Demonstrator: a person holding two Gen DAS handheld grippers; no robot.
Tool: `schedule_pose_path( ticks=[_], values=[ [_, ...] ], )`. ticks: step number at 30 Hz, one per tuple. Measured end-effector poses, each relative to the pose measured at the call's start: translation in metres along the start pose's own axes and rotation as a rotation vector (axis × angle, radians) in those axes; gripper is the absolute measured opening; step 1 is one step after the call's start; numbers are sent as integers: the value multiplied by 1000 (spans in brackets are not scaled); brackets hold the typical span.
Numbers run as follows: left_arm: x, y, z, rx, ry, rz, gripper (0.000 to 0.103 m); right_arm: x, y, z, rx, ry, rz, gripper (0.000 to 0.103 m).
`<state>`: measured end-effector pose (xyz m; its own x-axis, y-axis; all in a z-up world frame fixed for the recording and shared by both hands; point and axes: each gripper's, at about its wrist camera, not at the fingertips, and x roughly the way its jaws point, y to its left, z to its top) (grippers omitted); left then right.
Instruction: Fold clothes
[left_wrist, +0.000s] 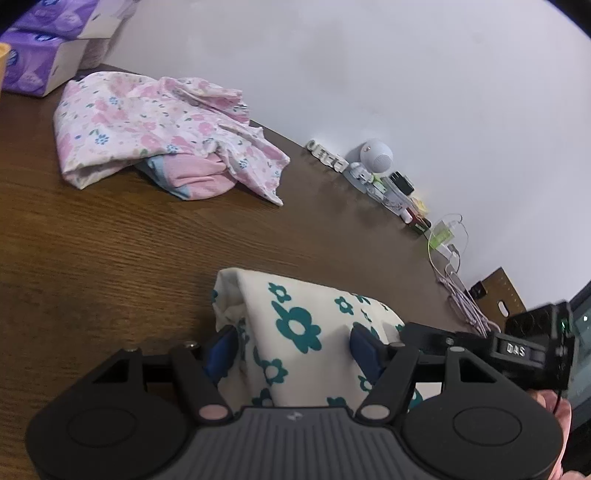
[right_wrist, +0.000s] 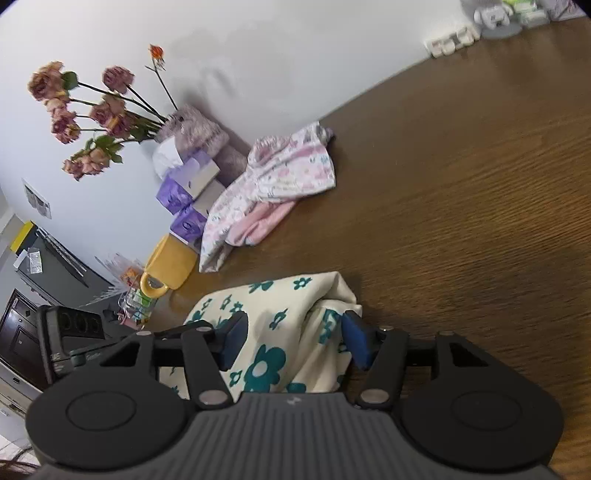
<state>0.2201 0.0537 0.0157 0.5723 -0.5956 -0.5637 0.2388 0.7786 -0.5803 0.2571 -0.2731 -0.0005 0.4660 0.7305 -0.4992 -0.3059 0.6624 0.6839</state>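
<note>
From the left wrist, the left gripper (left_wrist: 293, 349) stands open over a cream cloth with teal flowers (left_wrist: 295, 325); the blue pads sit on either side of a raised fold without pressing it. The cloth lies on the brown bench (left_wrist: 110, 258), bunched into a compact, doubled bundle with a rounded top edge. Further back on the bench, near the wall, lies a pink flowered garment (left_wrist: 147, 125) in a loose heap over a plain pink piece, not folded. Purple tissue boxes (left_wrist: 33, 55) stand behind it.

From the right wrist, the right gripper (right_wrist: 291, 343) is likewise open, its pads beside the other end of the same cloth and apart from it. The fabric here shows a soft ridge and a tucked side, creased but tidy. A bunch of dried roses (right_wrist: 85, 110) leans by the wall.

My judgement: the cream cloth looks close to folded and just let go, while the pink heap has yet to be done.
</note>
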Motion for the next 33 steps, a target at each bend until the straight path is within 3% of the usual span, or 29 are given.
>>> schedule_pose_path(
  ticks=[6,12,21,24,28,33],
  values=[
    [1,-3,-2,26,1,-7,66,12,29,-7,-116,18,16,53],
    [2,-3,-3,29,-2,-11,68,16,16,-7,-61,39,55,53],
    [-2,0,-2,10,-1,-20,68,-31,15,-10,-34,-79,45,58],
    [-2,-1,-3,13,0,-16,68,-16,12,-11,-18,-29,23,58],
    [-2,-3,-5,25,-4,4,67,2,16,-15,-21,26,7,31],
    [-7,-3,-6,12,-16,12,66,2,20,-20,-36,16,-5,33]
  ],
)
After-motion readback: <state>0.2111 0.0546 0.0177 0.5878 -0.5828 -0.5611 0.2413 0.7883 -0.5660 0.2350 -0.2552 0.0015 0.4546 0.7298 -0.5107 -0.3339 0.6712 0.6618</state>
